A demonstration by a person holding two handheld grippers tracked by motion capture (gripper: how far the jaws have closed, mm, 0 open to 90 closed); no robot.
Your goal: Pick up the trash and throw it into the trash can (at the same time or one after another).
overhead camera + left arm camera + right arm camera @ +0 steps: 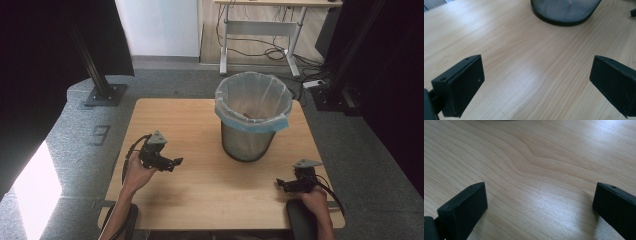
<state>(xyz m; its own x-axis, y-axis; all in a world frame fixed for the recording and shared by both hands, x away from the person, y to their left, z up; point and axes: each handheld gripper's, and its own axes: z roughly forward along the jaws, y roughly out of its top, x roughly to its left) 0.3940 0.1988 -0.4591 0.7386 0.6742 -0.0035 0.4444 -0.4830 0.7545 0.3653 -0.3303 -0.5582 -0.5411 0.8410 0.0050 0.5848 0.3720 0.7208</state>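
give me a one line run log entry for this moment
left gripper: open, empty | right gripper: open, empty | mesh bin: upright on table, lined, between grippers

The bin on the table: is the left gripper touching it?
Apart. In the high view, bare wood of the table lies between the left gripper and the bin; the left gripper view shows open jaws well short of its base.

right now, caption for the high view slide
Two open grippers, left gripper and right gripper, flank a lined mesh bin on a wooden table.

Soft daylight glares pale off my table (200, 200) near the bin (252, 117); dark curtains behind it, my close jaws slightly blurred.
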